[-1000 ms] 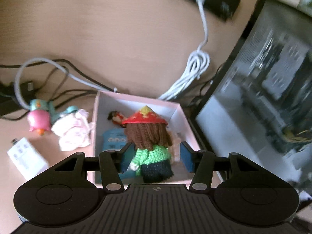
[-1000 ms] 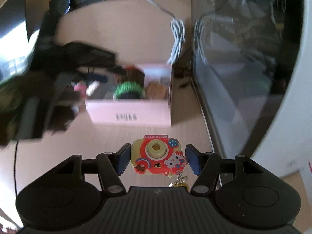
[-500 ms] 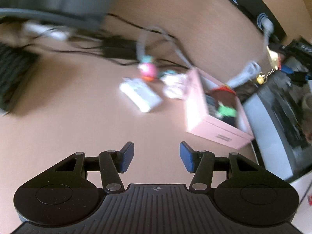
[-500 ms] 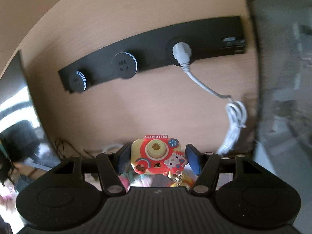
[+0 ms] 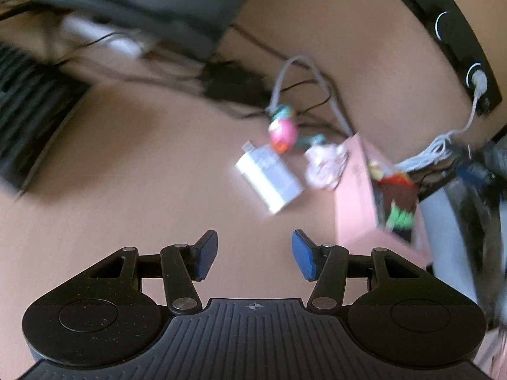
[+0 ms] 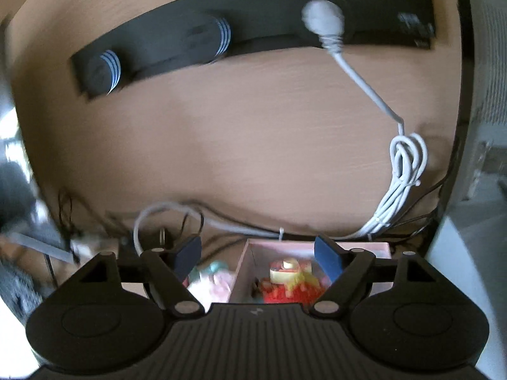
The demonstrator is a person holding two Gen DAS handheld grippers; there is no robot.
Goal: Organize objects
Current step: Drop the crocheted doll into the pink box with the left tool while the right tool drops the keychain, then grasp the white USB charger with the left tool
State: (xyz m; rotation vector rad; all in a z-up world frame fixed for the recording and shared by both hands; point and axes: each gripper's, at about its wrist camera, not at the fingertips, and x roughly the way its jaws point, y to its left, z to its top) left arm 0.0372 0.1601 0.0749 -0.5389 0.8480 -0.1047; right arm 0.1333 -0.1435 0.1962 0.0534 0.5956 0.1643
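My view is a tan wooden table (image 5: 133, 171) crossed by cables. The pink box (image 6: 364, 248) is my landmark: my right gripper (image 6: 258, 258) hangs above it, jaws opening, nothing pinched, the yellow-and-red camera charm (image 6: 286, 272) lying inside. My left gripper (image 5: 254, 255) stands released and empty, well left of the box, with the white adapter (image 5: 269, 179) beside it.

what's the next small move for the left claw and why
Probably swing the empty left claw toward the white rectangular box lying on the tan desk outside the pink cardboard box. The crocheted doll with the red hat already sits inside, while the right claw, opening, hangs above the pink box.
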